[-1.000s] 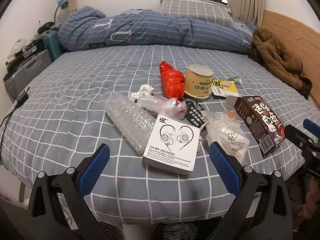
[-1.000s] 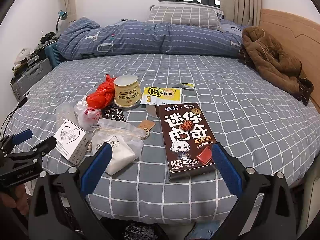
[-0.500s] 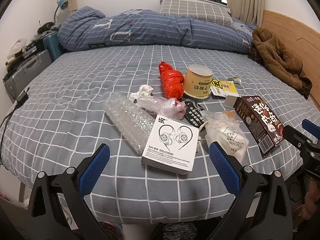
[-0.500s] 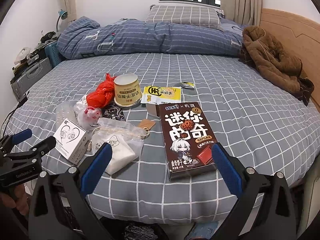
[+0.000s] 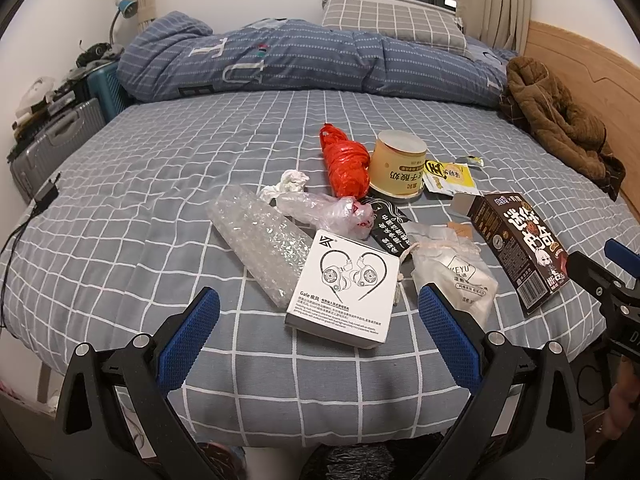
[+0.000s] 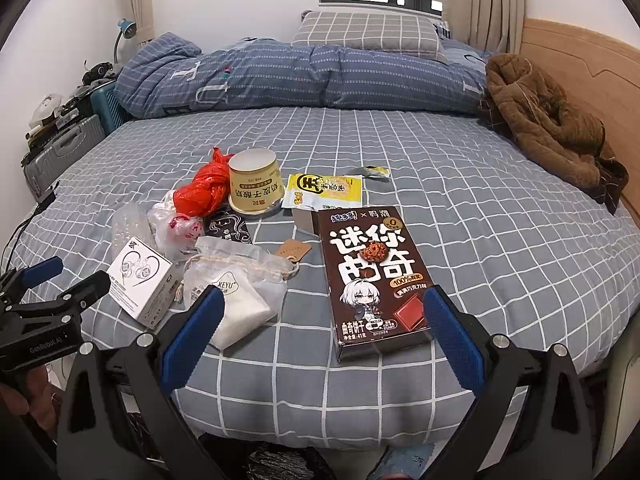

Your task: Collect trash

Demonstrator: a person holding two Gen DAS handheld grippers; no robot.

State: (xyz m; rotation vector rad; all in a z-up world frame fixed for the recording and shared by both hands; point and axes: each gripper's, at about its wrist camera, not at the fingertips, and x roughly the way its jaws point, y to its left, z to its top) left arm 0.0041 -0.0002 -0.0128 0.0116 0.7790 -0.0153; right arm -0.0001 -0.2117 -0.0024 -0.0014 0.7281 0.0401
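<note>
The trash lies in a loose cluster on the near half of the bed point(image 5: 160, 184), on its grey checked sheet. Take the upturned yellow paper cup point(image 5: 396, 166) as the landmark. A crumpled red plastic bag point(image 5: 346, 166) touches its left side, and a yellow snack wrapper point(image 5: 450, 176) lies just to its right. Nearer the camera than the cup sit a clear plastic bag point(image 5: 332, 212), a strip of bubble wrap point(image 5: 260, 240), a white earphone box point(image 5: 344, 288), a drawstring pouch point(image 5: 452, 272) and, to the right, a brown cookie box point(image 6: 374, 280).

The left gripper point(image 5: 318, 334) hangs wide open and empty at the bed's edge, in front of the earphone box. The right gripper point(image 6: 320, 334) is likewise spread and empty, its fingers flanking the cookie box's near end.
</note>
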